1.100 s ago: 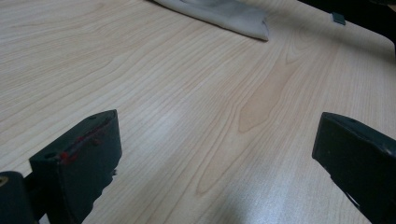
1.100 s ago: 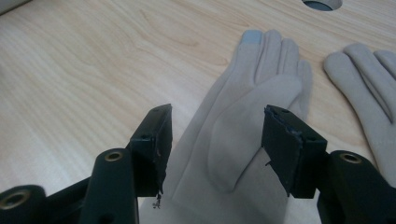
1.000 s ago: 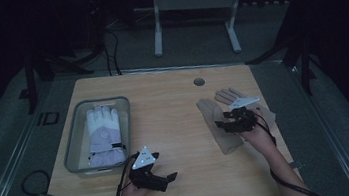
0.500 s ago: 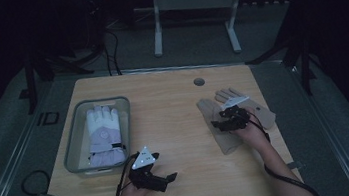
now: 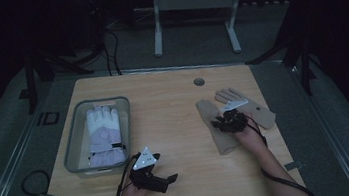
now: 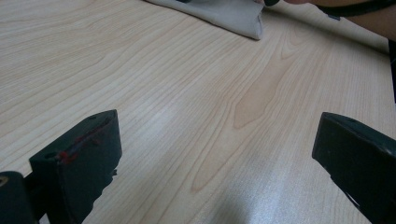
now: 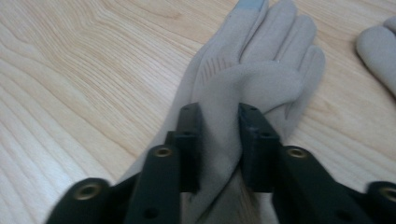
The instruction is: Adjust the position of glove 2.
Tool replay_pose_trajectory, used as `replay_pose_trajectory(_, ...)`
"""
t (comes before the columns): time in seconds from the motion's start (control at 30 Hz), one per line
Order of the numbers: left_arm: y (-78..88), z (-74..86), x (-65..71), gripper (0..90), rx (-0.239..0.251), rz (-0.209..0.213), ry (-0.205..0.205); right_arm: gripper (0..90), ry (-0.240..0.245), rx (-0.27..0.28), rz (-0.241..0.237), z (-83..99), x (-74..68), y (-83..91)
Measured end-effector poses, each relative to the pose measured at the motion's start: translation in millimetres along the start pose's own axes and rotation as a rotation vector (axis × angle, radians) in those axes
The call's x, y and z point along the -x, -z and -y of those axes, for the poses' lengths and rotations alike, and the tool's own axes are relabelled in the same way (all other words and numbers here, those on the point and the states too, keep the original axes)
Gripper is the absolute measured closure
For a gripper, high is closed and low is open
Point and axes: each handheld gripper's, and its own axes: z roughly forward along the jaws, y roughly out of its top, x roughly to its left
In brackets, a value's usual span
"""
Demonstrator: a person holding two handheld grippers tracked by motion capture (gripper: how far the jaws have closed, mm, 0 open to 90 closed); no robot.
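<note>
The right gripper's [image 7: 217, 149] fingers [image 7: 189, 140] have just been closing and now pinch a raised fold of the beige glove [image 7: 252, 79] between them, the cloth bunched up between the pads. This glove lies flat on the surface [image 5: 174, 108] near its right edge, fingertips pointing toward the far edge. A second beige glove [image 5: 260, 112] lies just beside it, closer to the right edge. The left gripper's [image 5: 165, 179] fingers [image 6: 81, 158] stand wide apart with nothing between them, low over bare wood near the front edge. Near the left edge sits a clear bin [image 5: 74, 155] with a pale padded glove [image 5: 104, 137] lying inside it.
</note>
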Motion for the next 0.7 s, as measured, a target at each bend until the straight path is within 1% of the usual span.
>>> replay_pose_trajectory(0.07,-0.1,-0.3,0.4,1.5,0.002,-0.004,0.001,75.5,-0.042,-0.005,0.008,-1.2,-4.7,0.6)
replay_pose_trajectory(0.1,0.0,-0.4,0.5,1.5,0.002,-0.004,0.001,76.4,-0.07,-0.01,0.022,-3.5,-10.2,1.6)
replay_pose_trajectory(0.13,0.2,-0.4,0.5,1.5,0.005,-0.005,-0.001,76.9,-0.084,-0.006,0.029,-4.8,-13.6,2.6)
replay_pose_trajectory(0.17,0.1,-0.4,0.5,1.5,0.004,-0.005,0.0,77.0,-0.116,0.003,0.036,-7.4,-18.1,4.5)
replay_pose_trajectory(0.2,0.0,-0.4,0.3,1.5,0.004,-0.006,0.001,77.1,-0.135,0.015,0.04,-9.6,-21.5,6.1)
replay_pose_trajectory(0.23,0.0,-0.4,0.3,1.5,0.005,-0.007,0.002,77.3,-0.167,0.037,0.041,-14.5,-29.3,10.0)
replay_pose_trajectory(0.3,0.3,-0.7,0.2,1.5,0.003,-0.008,-0.001,77.3,-0.197,0.054,0.052,-20.6,-39.4,13.9)
replay_pose_trajectory(0.37,1.1,-1.2,0.5,1.5,0.006,-0.008,-0.004,77.3,-0.241,0.075,0.057,-26.5,-50.8,17.1)
replay_pose_trajectory(0.4,1.6,-1.5,1.0,1.5,0.012,-0.007,-0.005,77.3,-0.245,0.077,0.07,-28.6,-55.4,17.6)
replay_pose_trajectory(0.47,3.3,-2.0,1.6,1.5,0.021,-0.008,-0.01,77.3,-0.279,0.09,0.091,-33.7,-67.4,18.4)
replay_pose_trajectory(0.5,3.7,-2.0,1.9,1.5,0.025,-0.009,-0.012,77.3,-0.289,0.097,0.116,-36.3,-72.9,18.9)
replay_pose_trajectory(0.53,4.5,-2.0,2.2,1.5,0.032,-0.01,-0.014,77.3,-0.302,0.104,0.127,-38.0,-75.8,19.3)
replay_pose_trajectory(0.6,5.5,-2.0,2.1,1.5,0.037,-0.015,-0.018,77.3,-0.299,0.099,0.162,-42.0,-82.3,20.2)
replay_pose_trajectory(0.63,5.7,-1.8,1.8,1.5,0.039,-0.016,-0.017,77.3,-0.308,0.107,0.186,-44.0,-86.4,21.4)
replay_pose_trajectory(0.7,5.7,-1.3,1.3,1.4,0.044,-0.018,-0.012,77.2,-0.295,0.107,0.218,-46.8,-93.7,21.8)
